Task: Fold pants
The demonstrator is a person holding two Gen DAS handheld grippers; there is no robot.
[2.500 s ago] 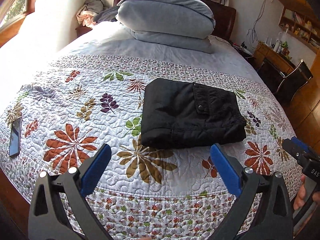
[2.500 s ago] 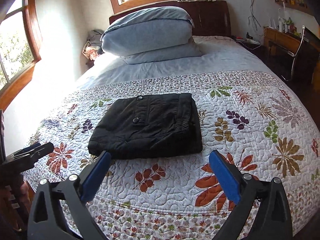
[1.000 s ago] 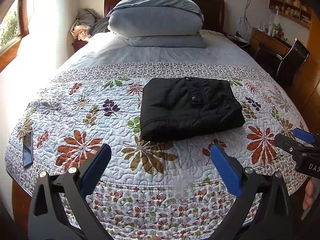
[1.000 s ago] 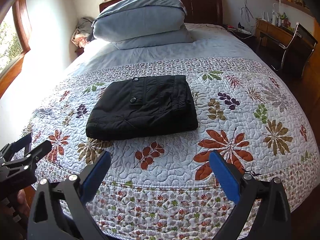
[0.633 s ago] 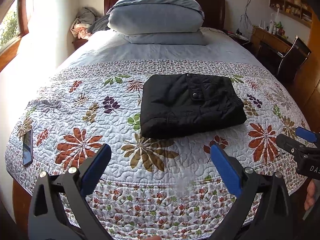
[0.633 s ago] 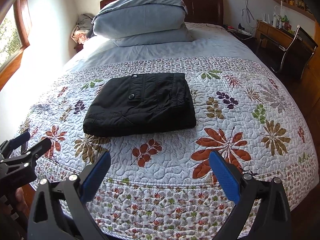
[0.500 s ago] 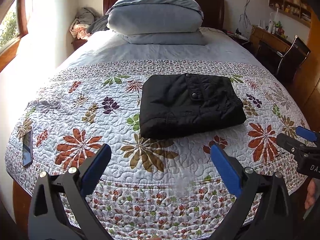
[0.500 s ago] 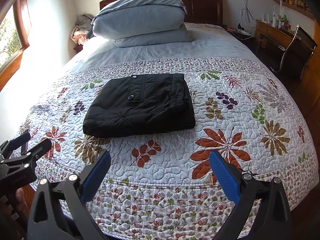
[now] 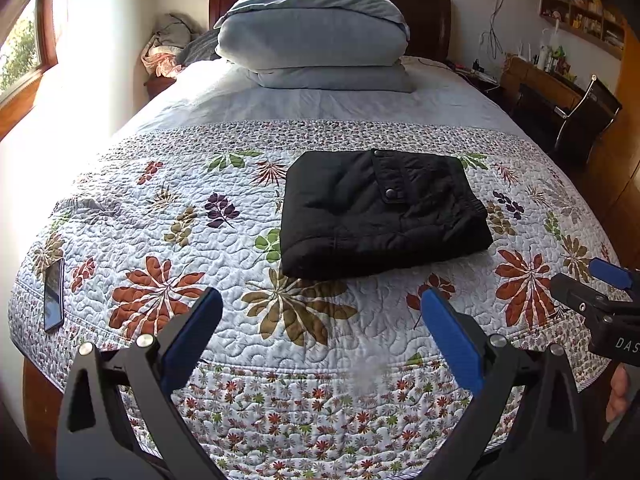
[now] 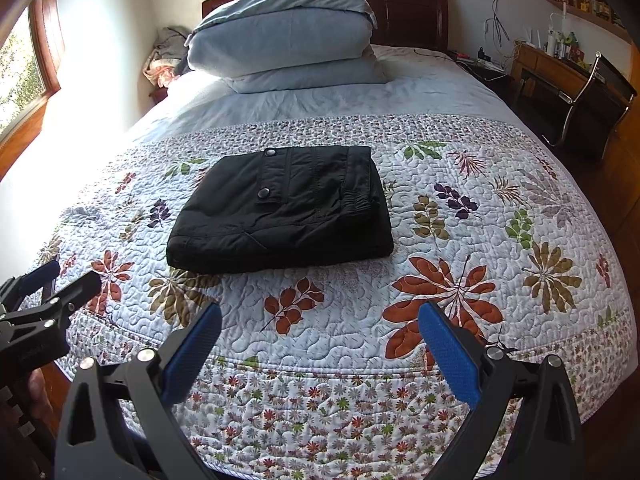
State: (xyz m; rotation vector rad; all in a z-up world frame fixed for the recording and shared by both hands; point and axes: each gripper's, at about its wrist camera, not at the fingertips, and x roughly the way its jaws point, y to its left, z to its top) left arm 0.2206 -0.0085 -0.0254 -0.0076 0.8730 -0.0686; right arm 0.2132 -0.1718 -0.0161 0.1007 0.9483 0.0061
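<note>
The black pants [image 9: 380, 212] lie folded into a compact rectangle on the floral quilt [image 9: 200, 240], with a snap button on top. They also show in the right wrist view [image 10: 284, 208]. My left gripper [image 9: 320, 308] is open and empty, held back above the foot edge of the bed, well short of the pants. My right gripper [image 10: 318, 320] is open and empty too, also back at the foot edge. Each gripper shows at the side of the other's view: the right one [image 9: 600, 292] and the left one [image 10: 48, 284].
A phone [image 9: 54, 294] lies on the quilt's left edge. Two stacked blue pillows [image 9: 316, 40] sit at the headboard. A pile of clothes [image 9: 168, 48] is at the far left corner. A desk and chair [image 9: 576, 112] stand to the right of the bed.
Both grippers have drawn back and risen away from the folded pants, so more of the bed's foot edge shows. The pants have not moved. Both grippers stay open.
</note>
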